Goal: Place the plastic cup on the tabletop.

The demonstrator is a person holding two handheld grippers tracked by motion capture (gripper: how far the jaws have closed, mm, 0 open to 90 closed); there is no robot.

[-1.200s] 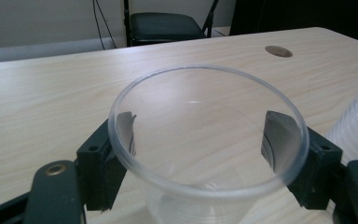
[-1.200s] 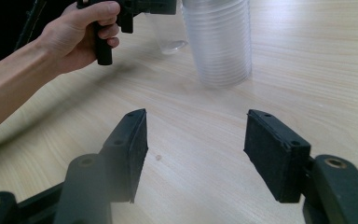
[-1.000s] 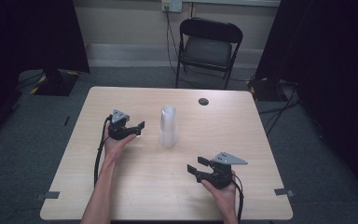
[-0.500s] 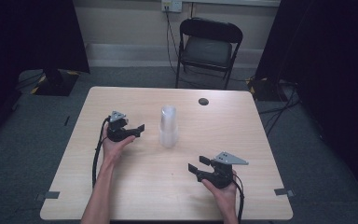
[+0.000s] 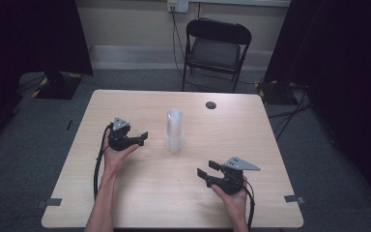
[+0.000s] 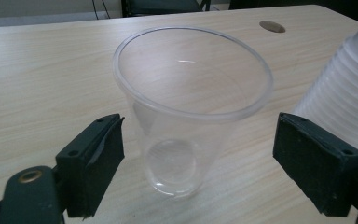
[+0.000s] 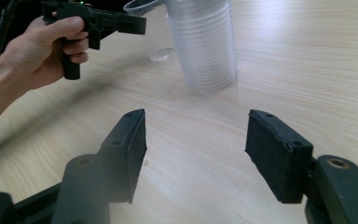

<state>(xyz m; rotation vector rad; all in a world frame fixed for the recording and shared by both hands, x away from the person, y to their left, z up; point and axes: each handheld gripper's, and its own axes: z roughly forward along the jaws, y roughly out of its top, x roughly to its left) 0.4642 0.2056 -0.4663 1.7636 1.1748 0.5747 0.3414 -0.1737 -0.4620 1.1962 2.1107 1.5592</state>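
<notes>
Two tongs in play, going view by view. High view: left tongs (image 5: 142,137) sit just left of the stack of clear cups (image 5: 175,130) mid-desk (image 5: 251,125); right tongs (image 5: 206,169) hang well apart from the stack, nearer the person, jaws apart and empty. Left gripper view: single clear cup (image 6: 186,112) stands upright on the desk between the jaws, which have just been opening; neither pad touches the wall, so the cup looks released. Stack edge (image 6: 349,98) is just beyond the right-hand jaw. Right gripper view: own jaws spread over bare desk, nothing between them; stack (image 7: 205,42) is ahead, and the left tongs (image 7: 140,23) with the hand (image 7: 46,46) are ahead-left beside the single cup's rim (image 7: 140,5). My read: step in hand is setting down a cup pulled off the stack. To do it well, back the left tongs straight out along the jaw axis with the jaws wide, no sideways drift. The cup is light and would tip at any pad contact, and the far jaw is close enough to nudge the stack.
</notes>
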